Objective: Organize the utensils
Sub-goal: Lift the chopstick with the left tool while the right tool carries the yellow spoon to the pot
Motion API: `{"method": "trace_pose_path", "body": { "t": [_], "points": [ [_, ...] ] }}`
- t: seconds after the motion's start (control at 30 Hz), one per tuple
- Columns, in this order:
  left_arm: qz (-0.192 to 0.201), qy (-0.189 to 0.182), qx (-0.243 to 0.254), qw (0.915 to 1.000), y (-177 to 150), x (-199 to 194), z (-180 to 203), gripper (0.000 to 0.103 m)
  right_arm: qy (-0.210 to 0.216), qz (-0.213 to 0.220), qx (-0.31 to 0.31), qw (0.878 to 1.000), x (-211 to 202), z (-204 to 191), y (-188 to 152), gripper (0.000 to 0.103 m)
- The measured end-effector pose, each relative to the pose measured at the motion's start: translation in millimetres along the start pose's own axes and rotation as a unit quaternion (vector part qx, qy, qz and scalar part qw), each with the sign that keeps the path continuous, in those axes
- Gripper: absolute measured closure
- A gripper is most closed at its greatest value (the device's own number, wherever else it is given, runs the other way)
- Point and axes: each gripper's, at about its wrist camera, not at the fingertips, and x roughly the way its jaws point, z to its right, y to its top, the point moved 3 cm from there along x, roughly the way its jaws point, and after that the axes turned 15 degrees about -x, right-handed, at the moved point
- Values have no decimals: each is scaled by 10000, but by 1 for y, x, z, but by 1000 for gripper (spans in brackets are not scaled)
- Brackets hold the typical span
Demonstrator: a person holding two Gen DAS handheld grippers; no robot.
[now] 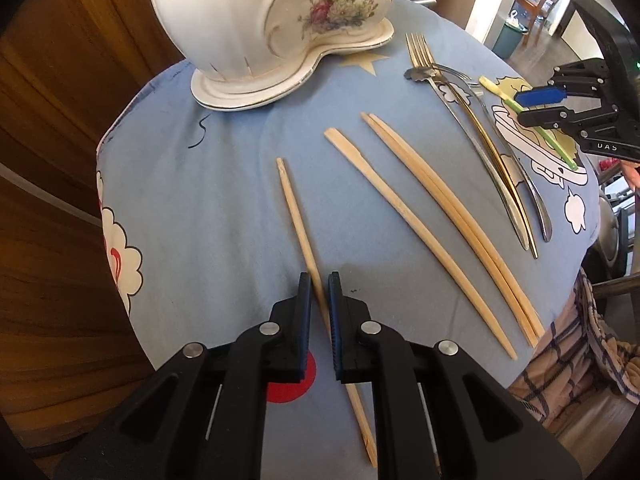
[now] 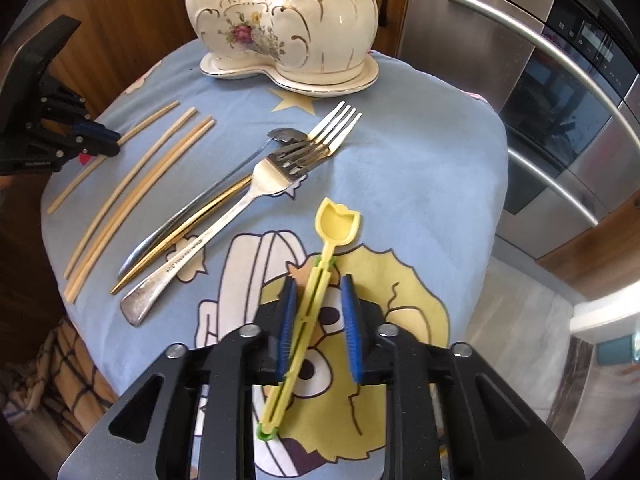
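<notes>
Chopstick [image 1: 304, 240] between left tongs [image 1: 319, 286]

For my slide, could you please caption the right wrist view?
Open right tongs straddle a yellow plastic spoon on blue cartoon cloth.

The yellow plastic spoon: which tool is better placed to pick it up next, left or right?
Right. The right tool is open with the yellow plastic spoon lying between its pads. The left tool straddles a single chopstick on the other side of the cloth.
</notes>
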Motion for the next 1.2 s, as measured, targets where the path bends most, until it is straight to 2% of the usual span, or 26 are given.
{"method": "trace_pose_path", "body": {
  "t": [0.07,0.1,0.3,0.43,0.57,0.7,0.9,1.2],
  "points": [
    [-34,-59,-13,10000,0,1,-2,94,10,45,6,10000,-1,-1,-1,88],
    [-36,-82,-10,10000,0,1,-2,94,46,69,27,10000,-1,-1,-1,93],
    [189,-179,-177,9995,-4,1,-12,99,-84,304,191,9993,-10,4,0,93],
    [627,-249,-480,9966,-10,-9,-29,99,-150,571,365,9976,-22,10,2,93],
    [1162,-367,-848,9889,-10,-32,-44,99,-170,934,545,9940,-37,18,6,93],
    [1799,-500,-1150,9757,-11,-58,-51,99,56,1570,822,9842,-59,22,10,93],
    [2778,-736,-1482,9463,6,-104,-49,99,462,2482,1250,9595,-85,32,22,93],
    [3645,-995,-1653,9110,39,-144,-33,99,610,3139,1420,9368,-94,40,54,93]
  ]
}}
